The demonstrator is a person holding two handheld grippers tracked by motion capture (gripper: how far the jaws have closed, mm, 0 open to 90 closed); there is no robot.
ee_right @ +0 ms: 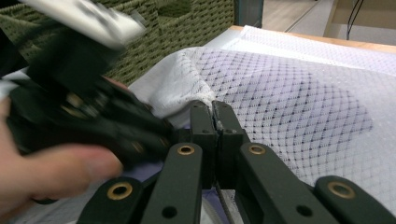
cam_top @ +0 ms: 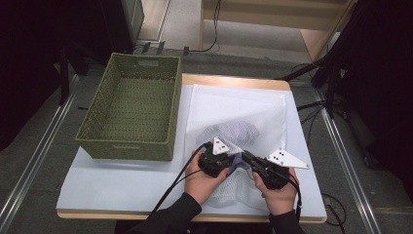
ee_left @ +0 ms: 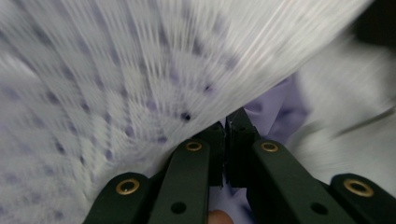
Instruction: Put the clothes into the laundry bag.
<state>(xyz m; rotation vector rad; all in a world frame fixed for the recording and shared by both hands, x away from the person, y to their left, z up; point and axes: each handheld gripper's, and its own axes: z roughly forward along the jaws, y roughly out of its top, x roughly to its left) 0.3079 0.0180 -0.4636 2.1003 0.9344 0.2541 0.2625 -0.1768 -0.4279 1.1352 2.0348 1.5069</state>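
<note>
At table's near edge, the left gripper (cam_top: 233, 163) is clamped on the lavender garment (ee_left: 275, 109) inside the white mesh laundry bag (cam_top: 253, 109) while the right gripper (ee_right: 215, 112) pinches the bag's mouth; mesh likely snags if pulled unevenly.

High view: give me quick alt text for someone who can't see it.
Two hand-held grippers, left gripper and right gripper, meet at the near opening of a white mesh laundry bag with purple fabric showing there. The bag lies on a white-covered table, beside an empty green woven basket.
</note>
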